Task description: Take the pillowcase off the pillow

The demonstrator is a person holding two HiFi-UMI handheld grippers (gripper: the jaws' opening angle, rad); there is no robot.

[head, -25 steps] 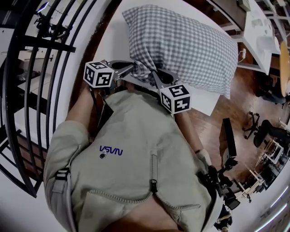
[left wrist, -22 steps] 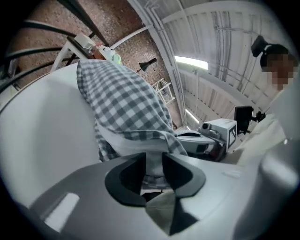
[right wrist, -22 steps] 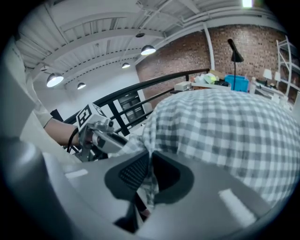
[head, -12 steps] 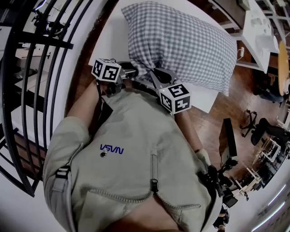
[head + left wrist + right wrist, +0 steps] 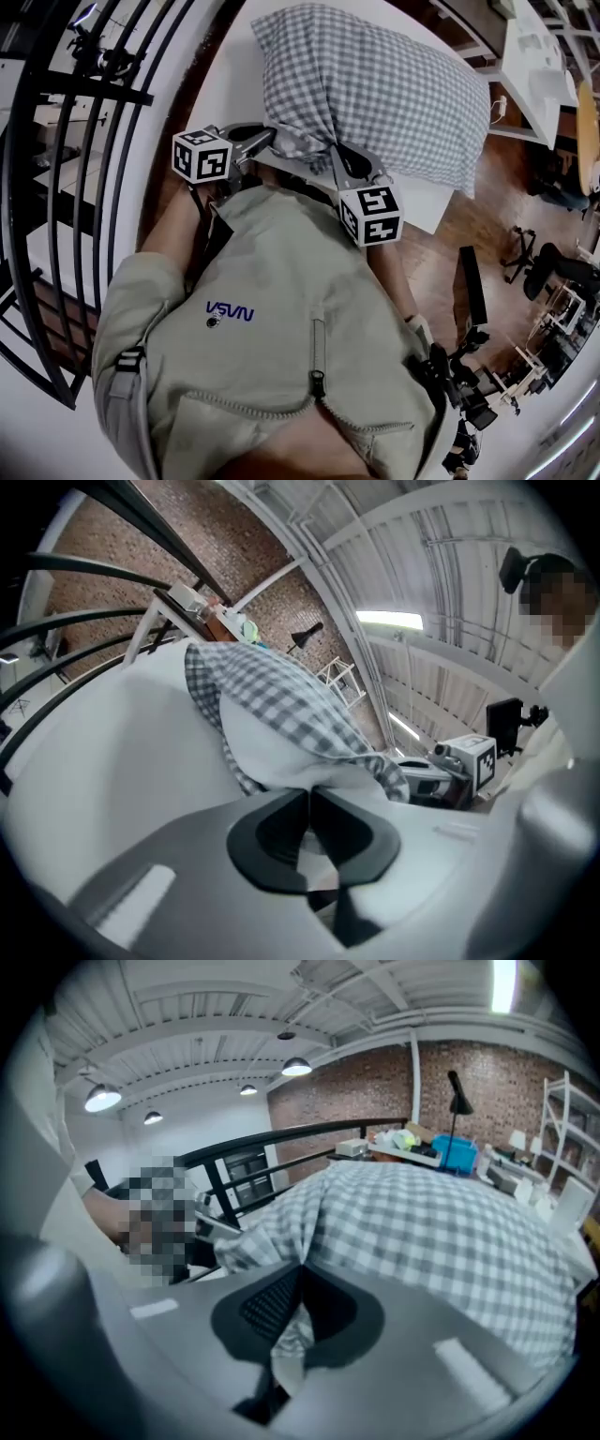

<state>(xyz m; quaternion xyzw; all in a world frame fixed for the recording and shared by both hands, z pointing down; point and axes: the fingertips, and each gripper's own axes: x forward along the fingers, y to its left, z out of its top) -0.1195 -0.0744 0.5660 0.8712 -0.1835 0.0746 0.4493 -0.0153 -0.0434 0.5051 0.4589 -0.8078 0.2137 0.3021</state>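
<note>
A pillow in a blue-and-white checked pillowcase (image 5: 375, 84) lies on the white table (image 5: 234, 84). Its near end is bunched between my two grippers. My left gripper (image 5: 267, 139) has just been closing, and its jaws are shut on the white pillow (image 5: 272, 752) that shows under the checked cloth (image 5: 272, 700). My right gripper (image 5: 335, 152) has also just been closing, and checked pillowcase cloth (image 5: 441, 1232) is pinched between its jaws. In their own views the left gripper (image 5: 309, 794) and the right gripper (image 5: 300, 1269) each have fabric in the jaw slit.
A black metal railing (image 5: 56, 187) curves along the left of the table. The wooden floor (image 5: 487, 216) lies to the right, with an office chair (image 5: 553, 272) and a white desk (image 5: 539, 66) beyond. My jacket fills the lower part of the head view.
The left gripper went in toward the pillow's end half a second ago and has come back left. The right gripper has shifted a little right and toward me, still at the bunched end.
</note>
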